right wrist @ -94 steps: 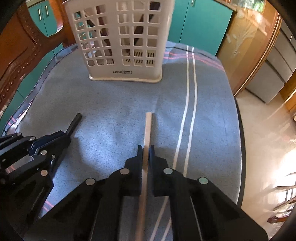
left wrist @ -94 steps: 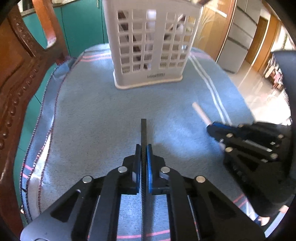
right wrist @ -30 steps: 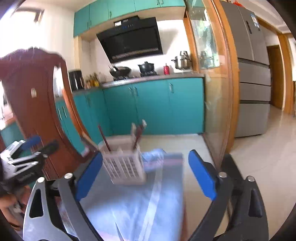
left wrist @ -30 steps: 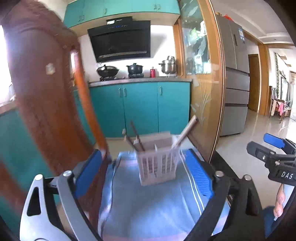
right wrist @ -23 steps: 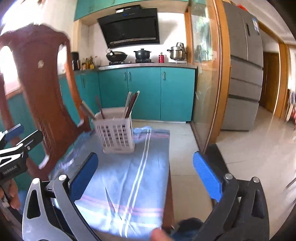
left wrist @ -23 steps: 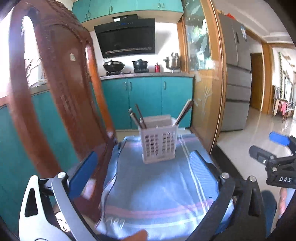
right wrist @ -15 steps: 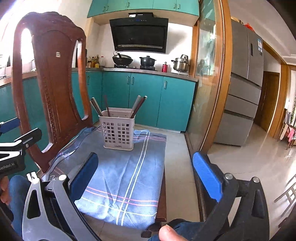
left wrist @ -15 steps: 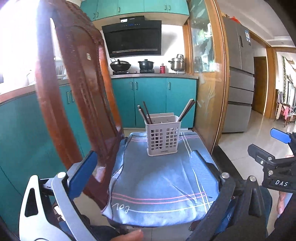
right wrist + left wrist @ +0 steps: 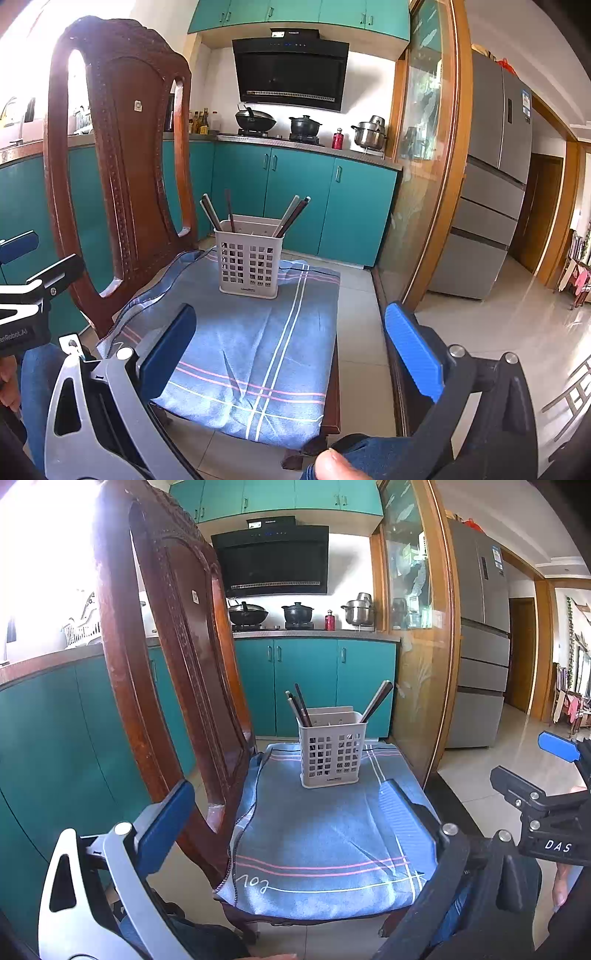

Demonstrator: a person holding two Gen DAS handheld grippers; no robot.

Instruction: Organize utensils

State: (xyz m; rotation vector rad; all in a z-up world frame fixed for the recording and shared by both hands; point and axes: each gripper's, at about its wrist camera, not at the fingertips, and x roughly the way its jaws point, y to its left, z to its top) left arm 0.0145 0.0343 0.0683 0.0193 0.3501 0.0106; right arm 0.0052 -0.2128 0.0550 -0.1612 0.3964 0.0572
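On the far end of the blue striped cloth (image 9: 325, 834) covering the small tabletop (image 9: 334, 387) stands the white slotted utensil basket (image 9: 331, 753), upright, with dark and pale chopsticks (image 9: 290, 218) leaning out of it toward both sides. Both sets of tongs hang well back from it, over the near edge. Left tongs (image 9: 284, 823) are spread wide with nothing between the blue pads; right tongs (image 9: 291, 350) are likewise wide apart and empty. Beside the cloth rises a carved wooden chair back (image 9: 122, 147).
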